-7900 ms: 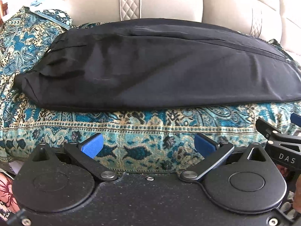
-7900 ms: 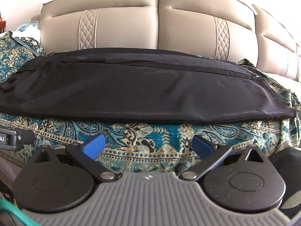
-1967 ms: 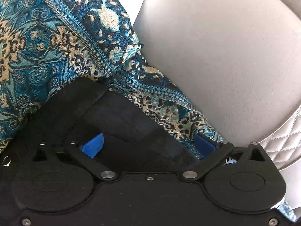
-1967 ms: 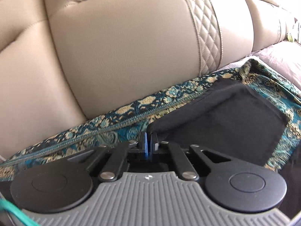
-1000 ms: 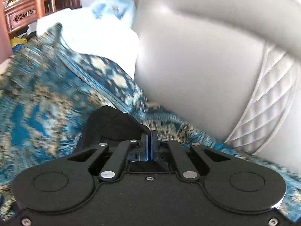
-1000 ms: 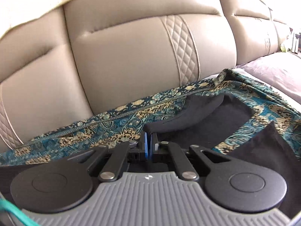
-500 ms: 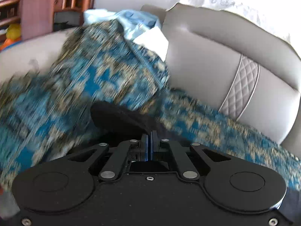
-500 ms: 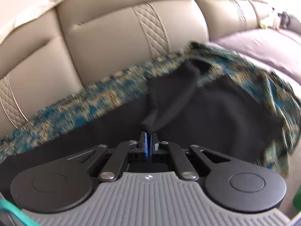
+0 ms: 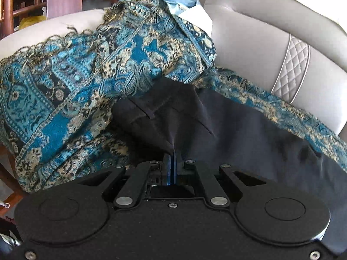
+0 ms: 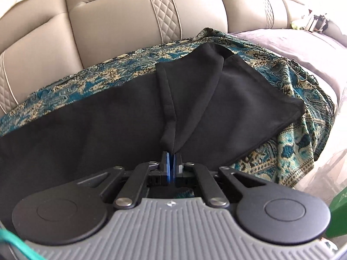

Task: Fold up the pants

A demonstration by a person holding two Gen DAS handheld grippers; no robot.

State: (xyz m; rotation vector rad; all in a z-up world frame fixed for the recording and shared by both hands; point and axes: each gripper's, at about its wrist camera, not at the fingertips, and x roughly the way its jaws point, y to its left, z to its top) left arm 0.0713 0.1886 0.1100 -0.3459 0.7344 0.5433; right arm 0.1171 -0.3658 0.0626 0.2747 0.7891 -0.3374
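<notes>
Black pants (image 9: 238, 134) lie on a patterned teal blanket over a sofa seat. My left gripper (image 9: 172, 155) is shut on the waistband end of the pants, lifting the far edge so the cloth tents up from the seat. My right gripper (image 10: 171, 153) is shut on the far hem corner of the pants (image 10: 216, 108) at the leg end and pulls it up and toward me. The pants' near edge is hidden below both grippers.
The teal and gold blanket (image 9: 76, 82) bunches up at the left over the sofa arm and hangs off the right end (image 10: 303, 143). The beige leather sofa back (image 10: 119, 21) stands behind. Wooden furniture (image 9: 26, 4) is at far left, a green object (image 10: 338, 212) at lower right.
Both grippers, shut on the pants' far edge, have pulled back and up toward me over the last second. More of the black cloth now shows under them.
</notes>
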